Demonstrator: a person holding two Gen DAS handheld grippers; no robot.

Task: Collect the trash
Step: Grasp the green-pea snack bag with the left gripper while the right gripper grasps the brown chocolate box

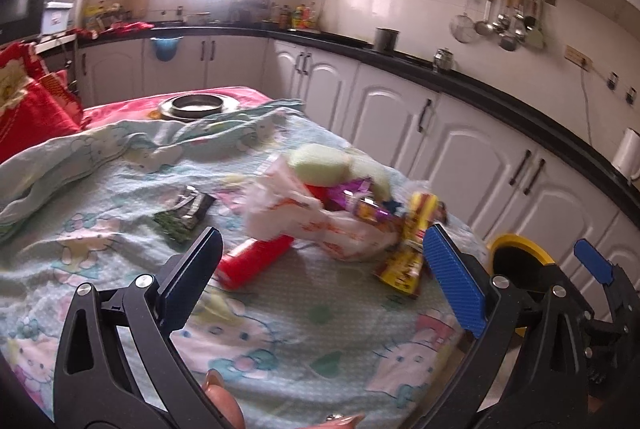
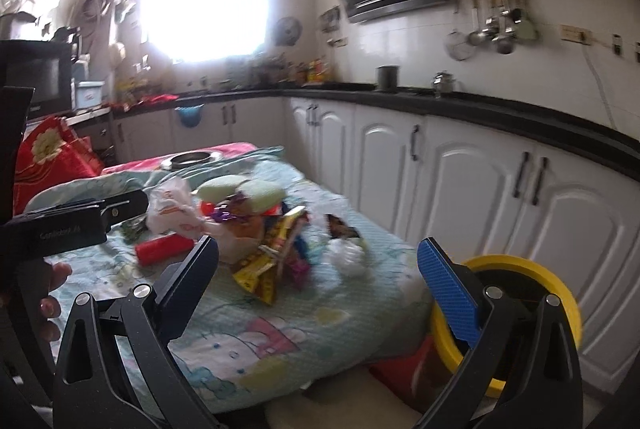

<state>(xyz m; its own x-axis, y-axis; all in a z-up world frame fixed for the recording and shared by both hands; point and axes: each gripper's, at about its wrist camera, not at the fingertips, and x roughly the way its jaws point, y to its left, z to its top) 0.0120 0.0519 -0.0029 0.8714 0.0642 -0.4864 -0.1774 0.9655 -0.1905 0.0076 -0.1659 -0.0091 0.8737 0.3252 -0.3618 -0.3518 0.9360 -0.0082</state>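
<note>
Broadly, a kitchen: white cabinets (image 2: pixel 460 165) along the right, then a tabletop (image 1: pixel 280 309) under a pale cartoon-print cloth. Yellow-rimmed bin (image 2: pixel 520 269) standing just off the tabletop's right edge, low beside the cabinets. Trash heaped mid-cloth: white plastic bag (image 1: pixel 288 205), red tube (image 1: pixel 256 261) lying at the bag's near side, yellow wrapper (image 1: pixel 408 249) toward the right edge, dark green packet (image 1: pixel 184 217) apart on the left, crumpled white tissue (image 2: pixel 348 257) close to the bin-side edge. Left gripper (image 1: pixel 320 289) hovering low over the cloth, jaws wide apart and holding nothing, red tube and yellow wrapper roughly between them. Right gripper (image 2: pixel 320 277) likewise spread and empty, farther back, bin behind its blue pad (image 2: pixel 448 293). Likely trouble: loose cloth snagged along with a wrapper, dragging the heap; light wrappers and tissue nudged over the right edge and missing the bin; tube rolling away under a glancing pinch. Open room in plenty on the near cloth; little between tabletop edge and cabinets.
</note>
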